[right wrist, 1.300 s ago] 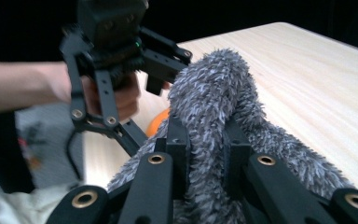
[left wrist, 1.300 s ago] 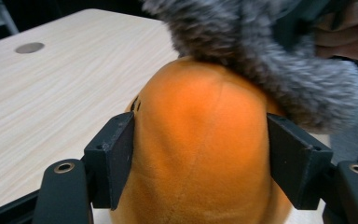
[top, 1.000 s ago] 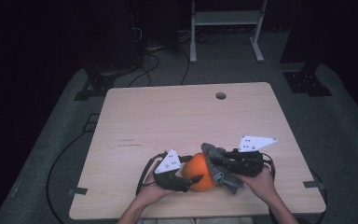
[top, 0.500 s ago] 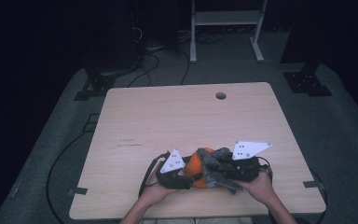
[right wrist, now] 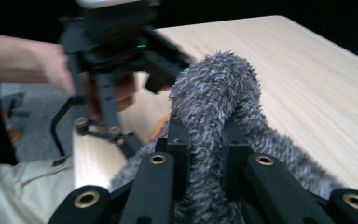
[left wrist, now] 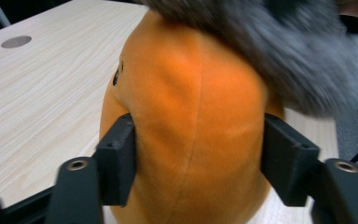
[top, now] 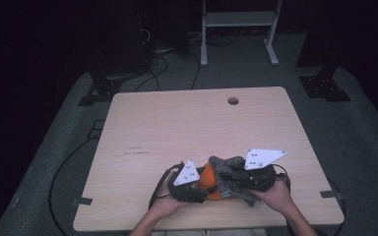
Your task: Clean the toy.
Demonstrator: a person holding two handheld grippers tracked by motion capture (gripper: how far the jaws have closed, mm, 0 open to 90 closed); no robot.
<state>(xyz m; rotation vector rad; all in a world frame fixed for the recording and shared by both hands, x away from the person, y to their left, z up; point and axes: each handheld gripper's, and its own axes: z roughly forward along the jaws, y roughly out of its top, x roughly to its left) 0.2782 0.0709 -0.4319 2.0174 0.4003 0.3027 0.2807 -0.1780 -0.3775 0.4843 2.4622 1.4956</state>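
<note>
Left claw (left wrist: 193, 158) grips the orange plush (left wrist: 186, 121) by its sides, one black pad pressed into each flank, so the soft body bulges a little between them. Its jaws have just been opening slightly, yet the pads remain against the plush, so the hold looks eased rather than let go. That grip serves as an anchor: it keeps the plush steady near the front edge of the surface (top: 187, 128), right before the person, while the other hand works on it.

Right claw (right wrist: 204, 154) is clenched tight on a fold of grey fuzzy fabric (right wrist: 214, 93), pinching a narrow ridge of it that stands up between the jaws. From the high view, the fabric (top: 229, 172) drapes over the top and right side of the plush (top: 207, 178), with the left claw (top: 197, 189) and right claw (top: 241, 179) meeting close over it. Whether the grey piece is sewn to the plush or is a separate cover I cannot tell.

Pinching only a thin fold gives a firm purchase on loose pile, which suits pulling or dragging the fabric across the orange body; my judgement is that one hand braces while the other tugs. Both hands sit low, wrists near the surface edge, which keeps the pull short and controlled.
</note>
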